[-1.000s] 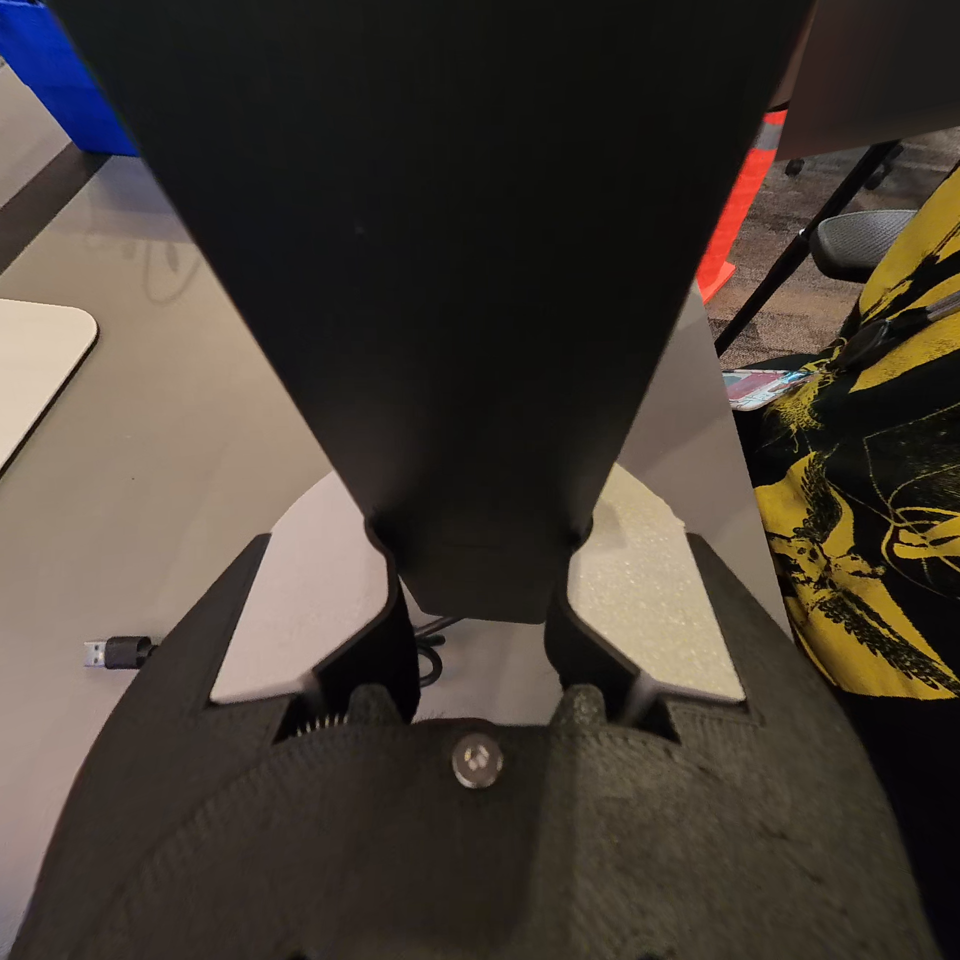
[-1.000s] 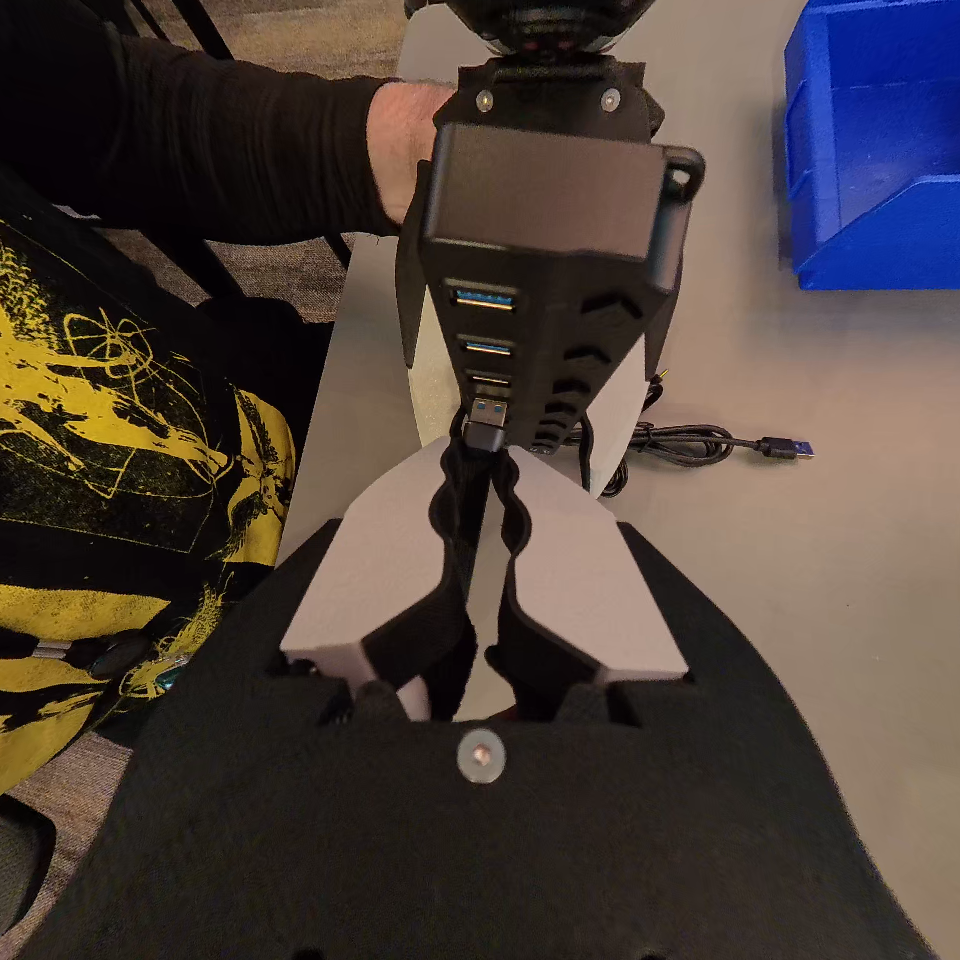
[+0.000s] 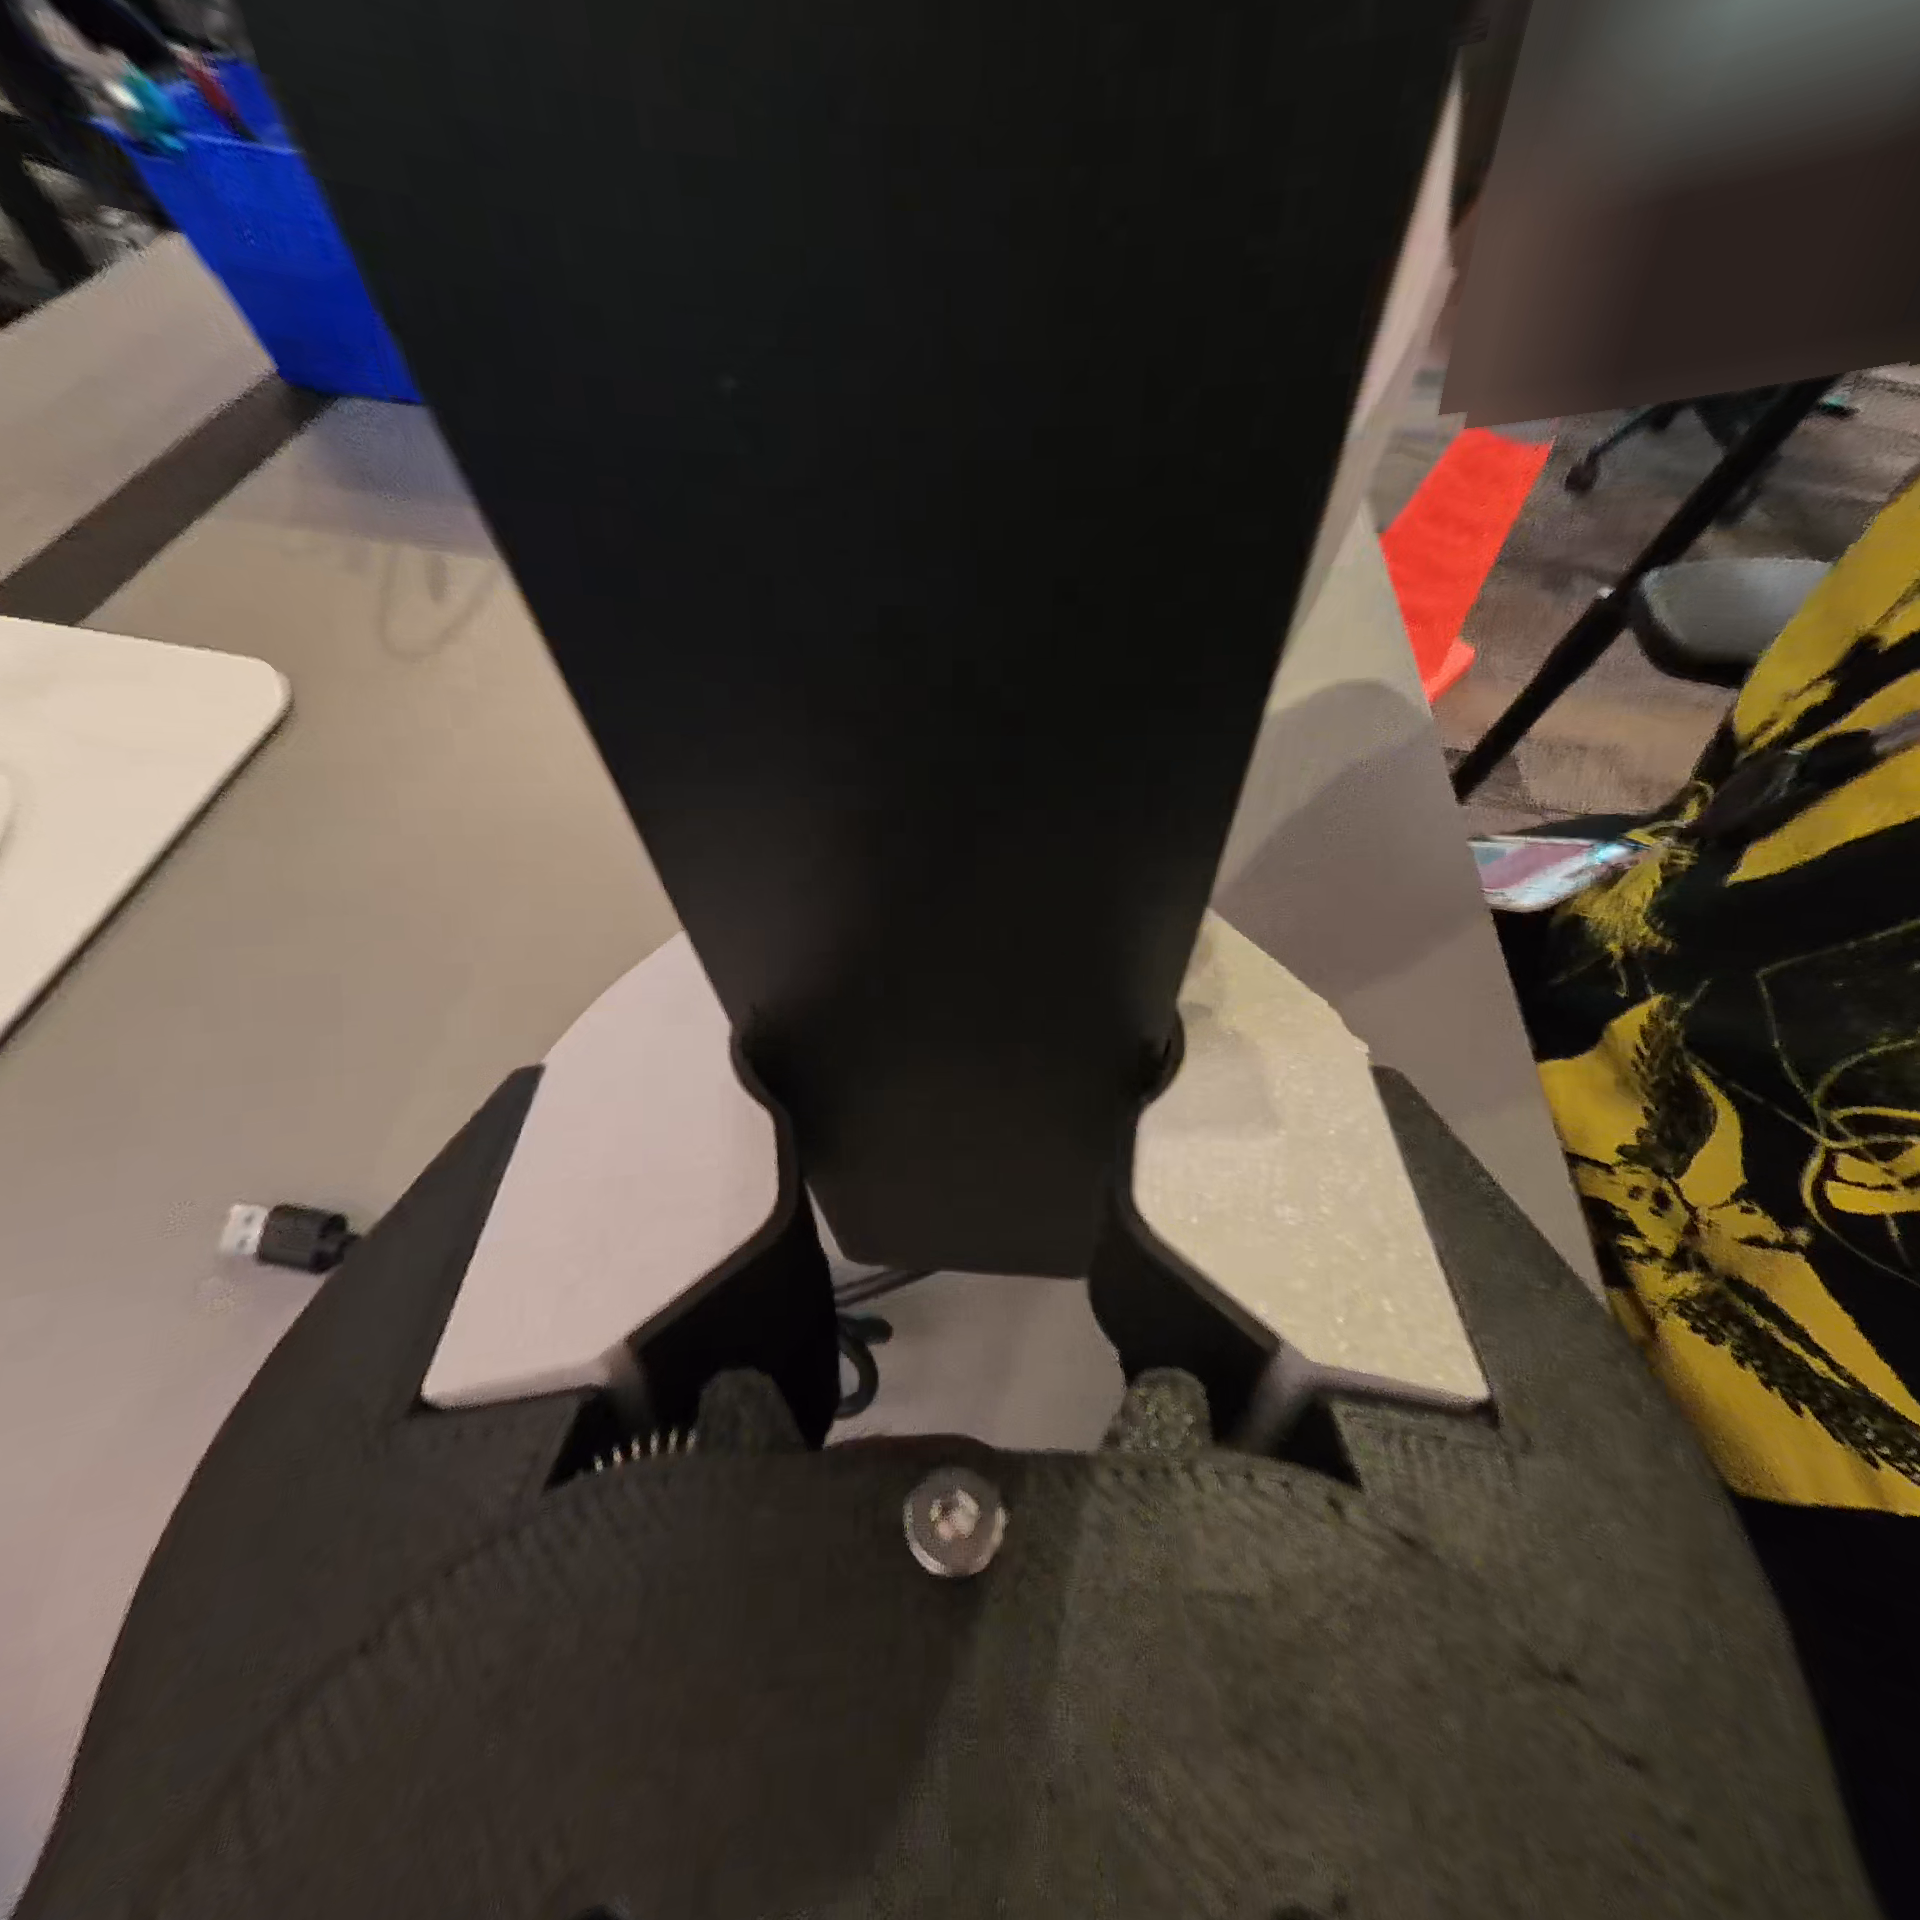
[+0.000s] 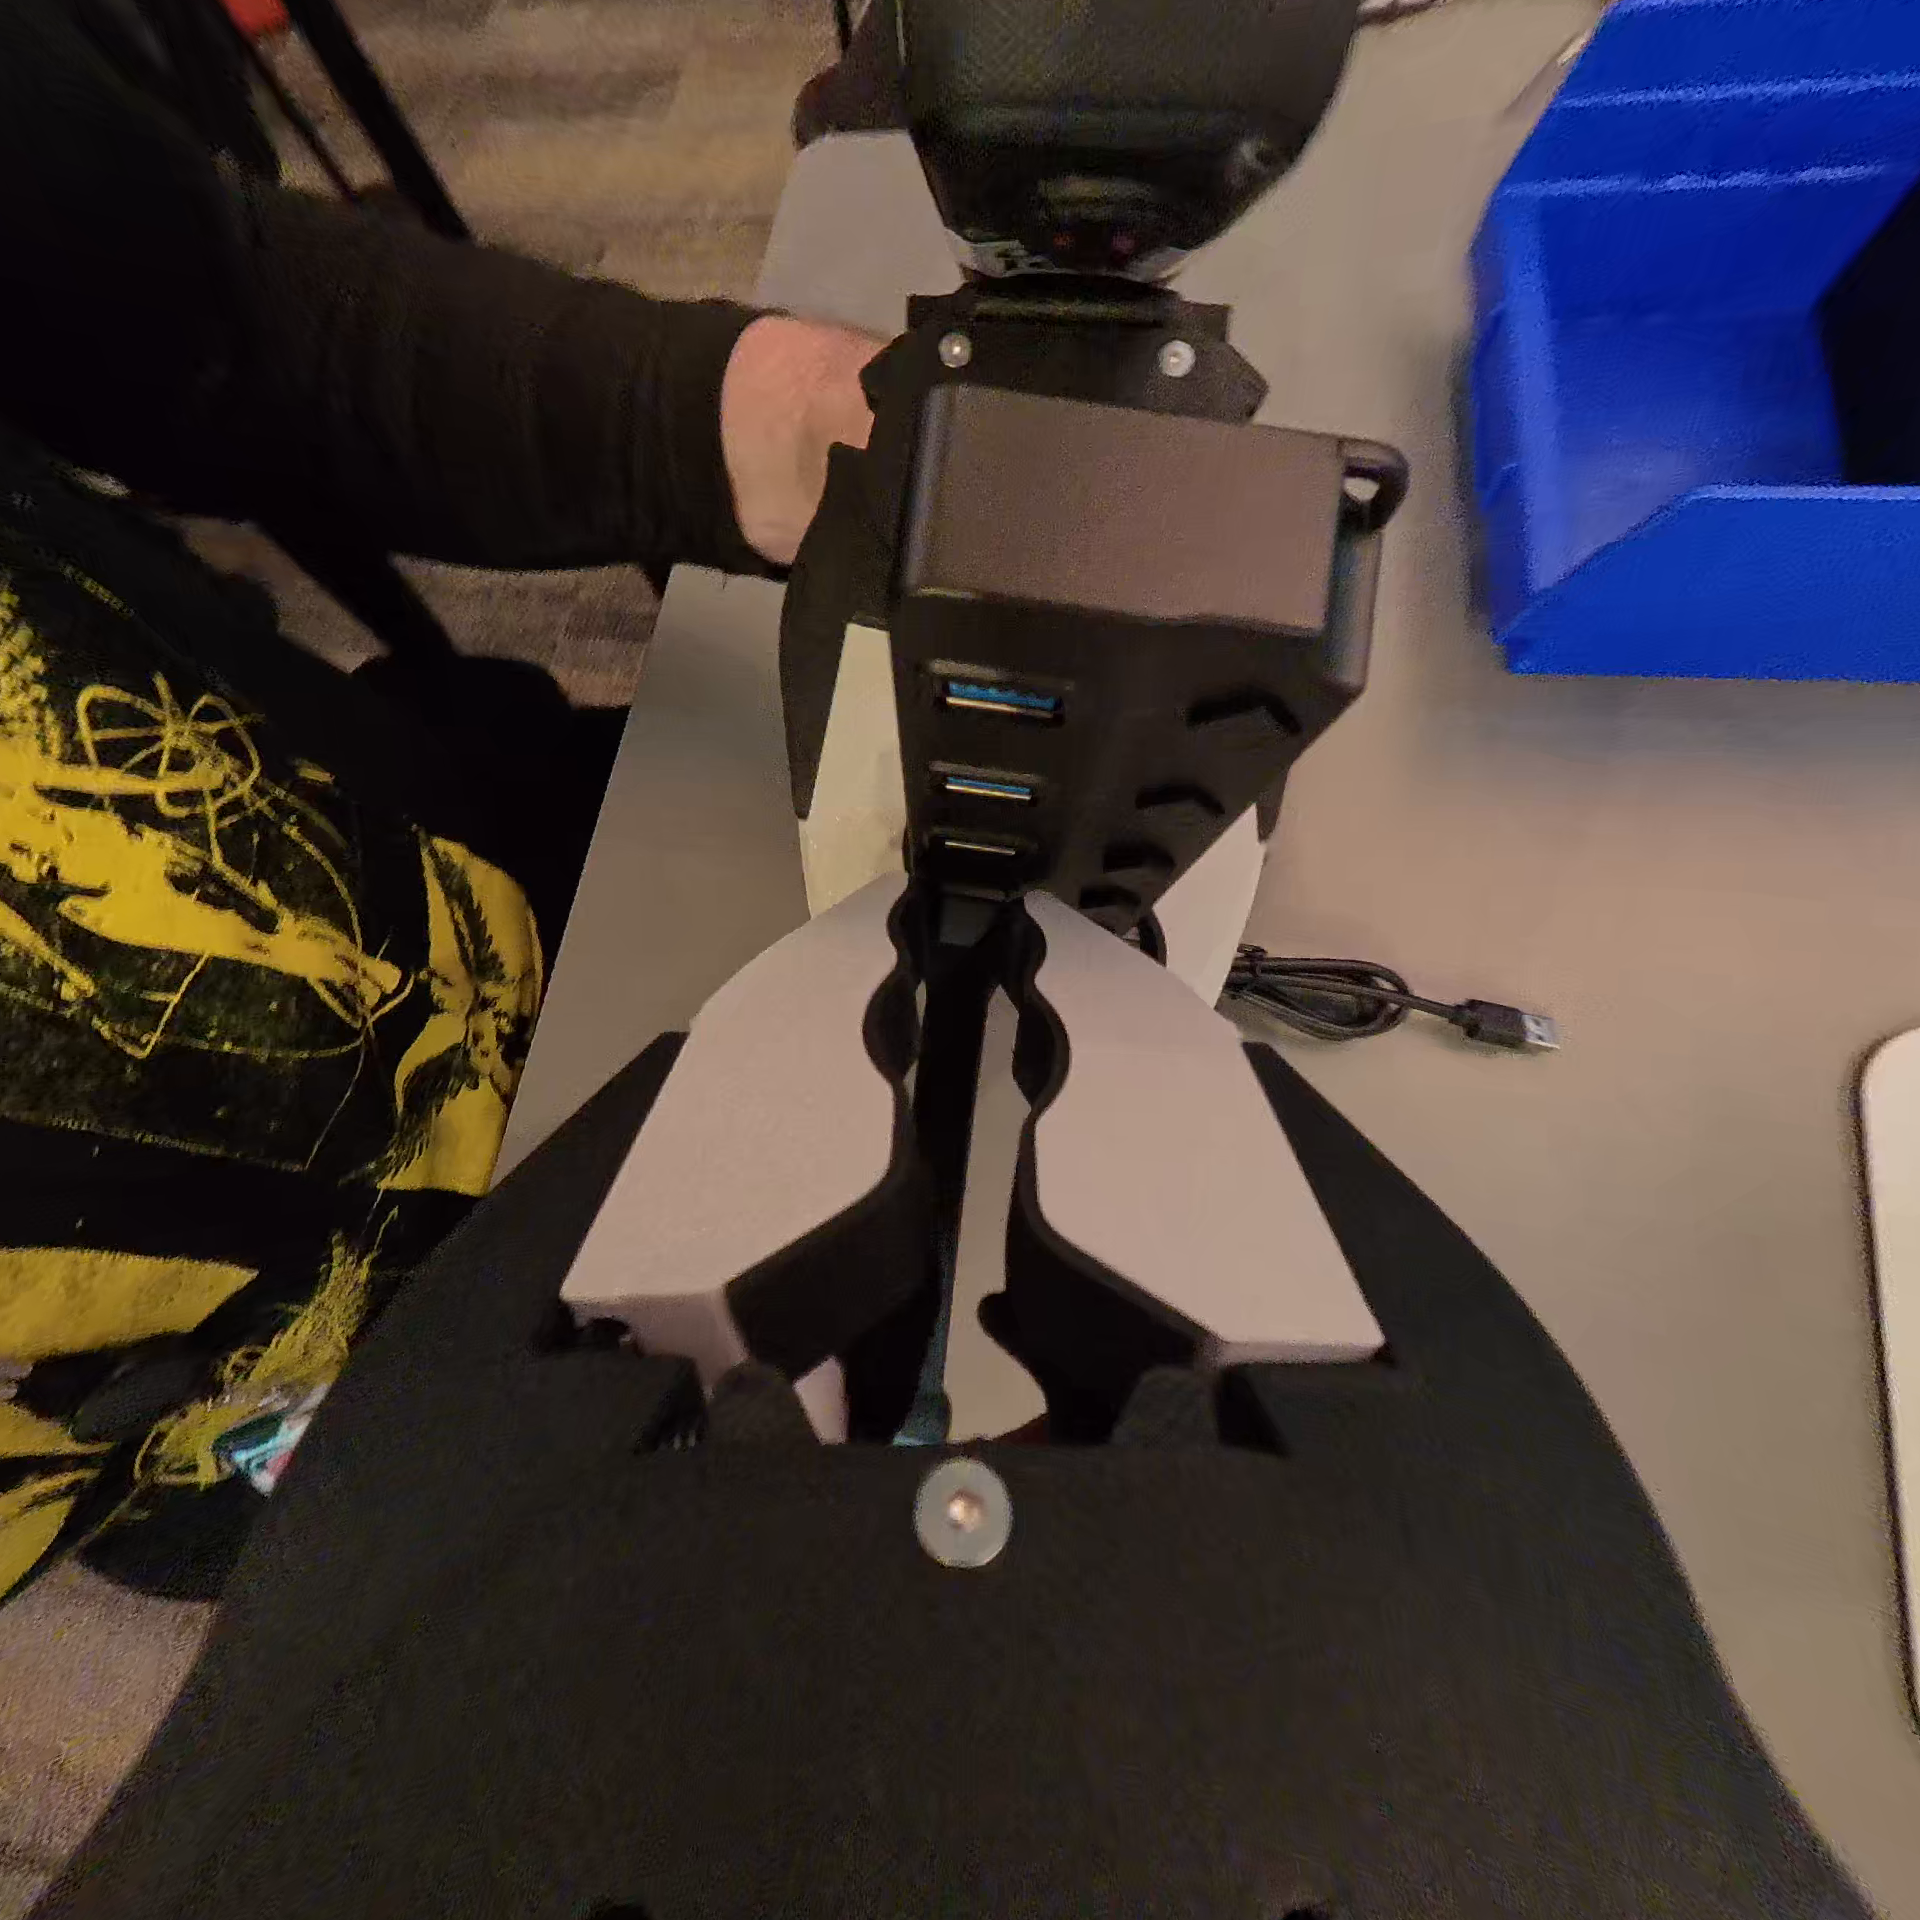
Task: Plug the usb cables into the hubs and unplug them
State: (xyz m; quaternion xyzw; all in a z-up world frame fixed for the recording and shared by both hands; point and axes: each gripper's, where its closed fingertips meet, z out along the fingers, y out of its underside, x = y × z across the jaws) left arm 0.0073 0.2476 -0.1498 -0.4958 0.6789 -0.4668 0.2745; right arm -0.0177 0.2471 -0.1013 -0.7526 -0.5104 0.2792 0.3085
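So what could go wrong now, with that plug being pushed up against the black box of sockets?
The right gripper pinches the black plug at the hub's lowest socket; if it is tilted, it may jam rather than slide in. The left gripper grips only the hub's narrow end, so a hard push could twist the hub. The loose cable on the table could snag.
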